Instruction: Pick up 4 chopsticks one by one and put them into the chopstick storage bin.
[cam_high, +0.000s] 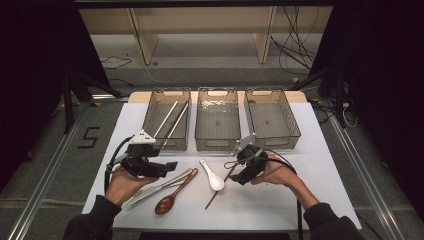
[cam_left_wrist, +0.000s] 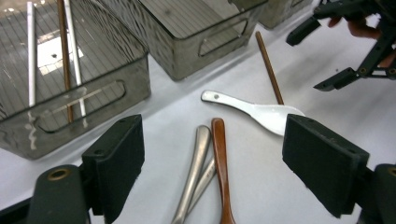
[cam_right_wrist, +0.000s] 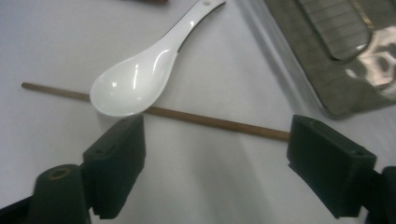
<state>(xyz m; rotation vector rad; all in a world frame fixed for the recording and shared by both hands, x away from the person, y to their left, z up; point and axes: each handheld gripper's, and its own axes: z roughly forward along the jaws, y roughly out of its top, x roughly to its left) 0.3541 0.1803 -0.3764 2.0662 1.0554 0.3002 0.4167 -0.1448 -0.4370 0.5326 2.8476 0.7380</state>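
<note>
Chopstick (cam_right_wrist: 154, 112), the brown wooden one, lies loose on the white table (cam_high: 320, 165), near the front edge and right of centre. In the high view it runs on a slant from a low end near the middle of the table up toward the right gripper (cam_high: 240, 171). The bowl of the white spoon (cam_right_wrist: 133, 86) overlaps it partway along.

From the right gripper view the stick crosses almost side to side just beyond the jaws, so its long axis lies nearly along the line between them instead of across it. Both jaws stand wide apart with nothing between them, and the stick's near end sits close to the right-hand jaw. My guess is the hand needs to turn so the jaws can straddle the stick.

The left gripper (cam_high: 159, 167) is also wide apart and empty, aimed at the metal utensil (cam_left_wrist: 194, 177) and brown spoon (cam_left_wrist: 222, 172) lying side by side. The right hand is plainly nearer the stick. Three more chopsticks already rest in the left bin (cam_high: 150, 116).
</note>
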